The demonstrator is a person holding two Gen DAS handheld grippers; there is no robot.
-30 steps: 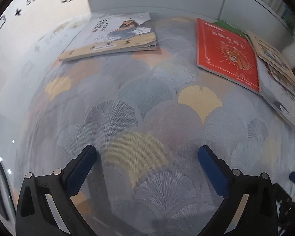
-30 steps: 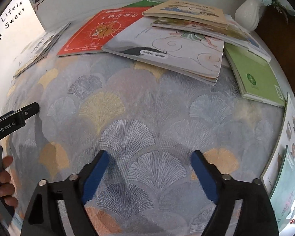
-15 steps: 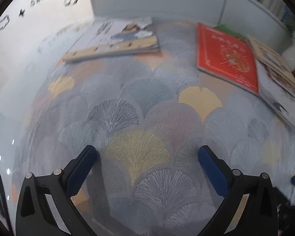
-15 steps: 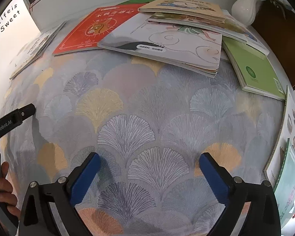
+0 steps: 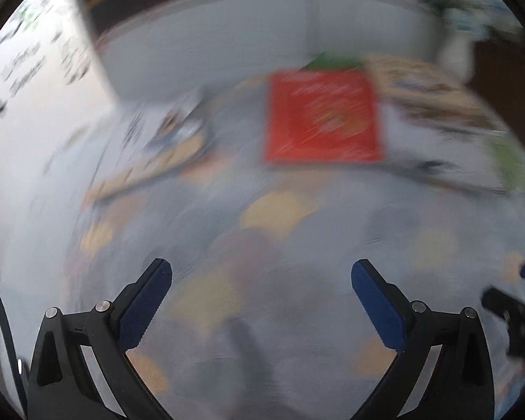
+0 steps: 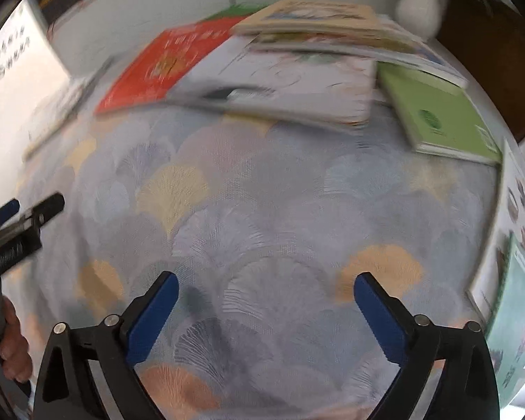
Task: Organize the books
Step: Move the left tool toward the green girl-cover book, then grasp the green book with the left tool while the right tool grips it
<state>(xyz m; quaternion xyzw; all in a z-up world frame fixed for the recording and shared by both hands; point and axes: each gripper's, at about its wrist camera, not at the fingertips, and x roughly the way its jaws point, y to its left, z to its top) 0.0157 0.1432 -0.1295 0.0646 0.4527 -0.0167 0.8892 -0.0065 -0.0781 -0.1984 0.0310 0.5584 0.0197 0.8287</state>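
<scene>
Only the right view shows the green book (image 6: 444, 119); right gripper (image 6: 266, 301) and left gripper (image 5: 261, 287) gape wide, the right's jaws having just narrowed slightly, nothing between.

Left gripper (image 5: 261, 273) and right gripper (image 6: 266, 287) tilt downward, fingers spread wide, nothing between.

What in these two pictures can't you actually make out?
- Red book, left wrist view: the title is lost to motion blur.
- Pale book, left wrist view: its cover is smeared by the same blur.
- Vase, right wrist view: its top is cut off by the picture's edge.
- Books at the right rim, right wrist view: cut off and warped by the lens.
- Green book, right wrist view: mostly hidden under the red book and the stack.
</scene>
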